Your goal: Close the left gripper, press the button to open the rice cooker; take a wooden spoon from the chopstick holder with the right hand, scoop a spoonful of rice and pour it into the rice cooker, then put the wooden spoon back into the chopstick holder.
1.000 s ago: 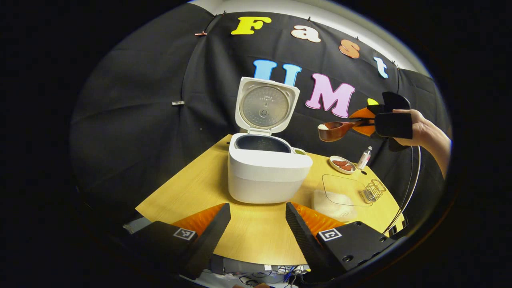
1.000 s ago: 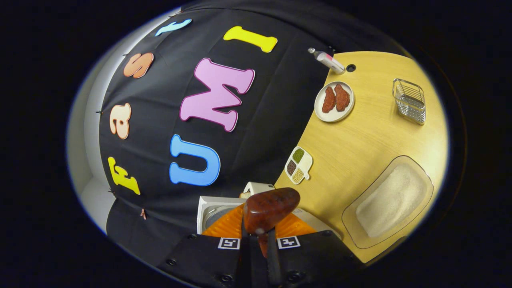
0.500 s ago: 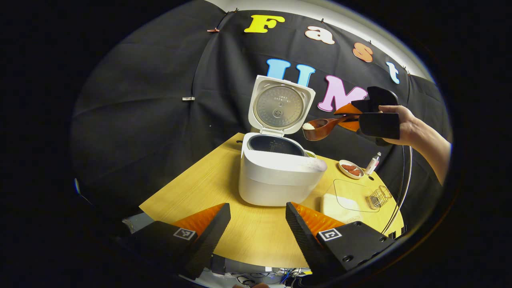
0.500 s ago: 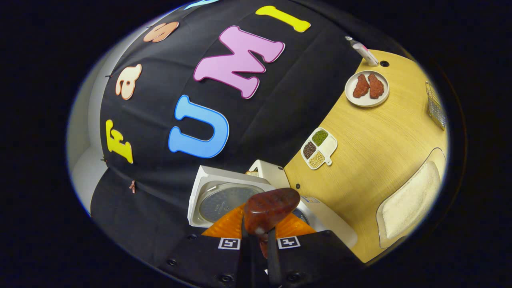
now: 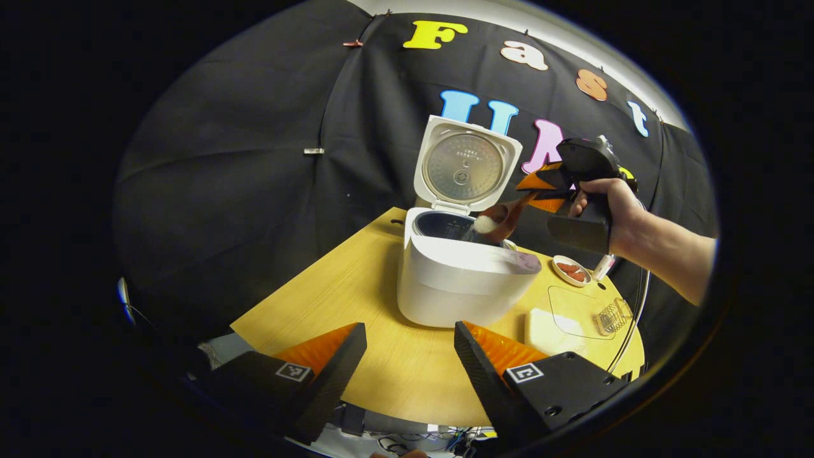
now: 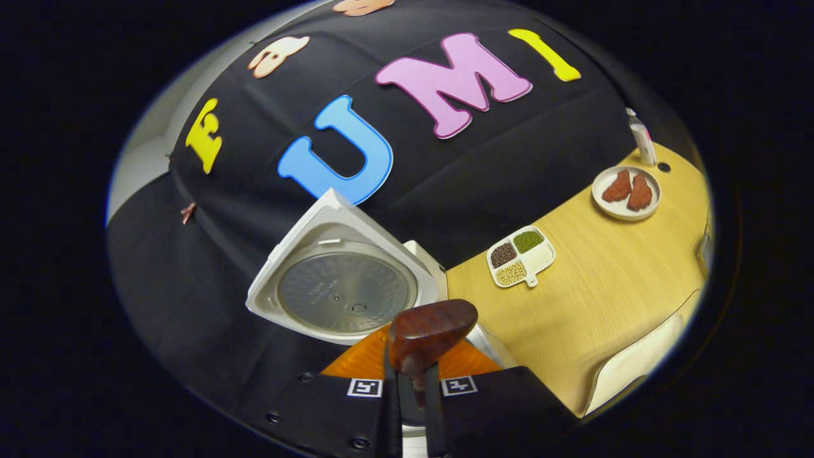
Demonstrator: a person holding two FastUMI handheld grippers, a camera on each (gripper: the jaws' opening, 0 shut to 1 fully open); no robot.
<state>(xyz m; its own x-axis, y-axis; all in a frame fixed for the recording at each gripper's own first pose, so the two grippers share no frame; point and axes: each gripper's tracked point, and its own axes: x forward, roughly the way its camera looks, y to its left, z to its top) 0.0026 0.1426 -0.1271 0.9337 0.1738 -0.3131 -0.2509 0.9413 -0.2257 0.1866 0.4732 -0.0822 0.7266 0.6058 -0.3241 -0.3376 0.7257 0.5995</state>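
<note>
Wooden and dark, the spoon (image 6: 425, 336) juts straight forward from the right hand-held gripper (image 6: 412, 388), whose 2 fingers are clenched on its handle, so its long axis runs along the fingers. In the left gripper view the bowl (image 5: 495, 218) is tipped over the right rim of the cooker (image 5: 463, 273), with a clump of white rice (image 5: 484, 224) at its lip, seemingly mid-pour into the dark inner pot; the pour looks to need more roll toward the pot. The left hand-held gripper (image 5: 410, 346) is released, holding nothing, well short of the cooker above the pale wood-grain worktop (image 5: 356, 299). The cooker is smooth white plastic, its lid (image 5: 466, 166) upright with a dull metal disc inside. Farther right sits the wire holder (image 5: 610, 316), where the spoon must return.
</note>
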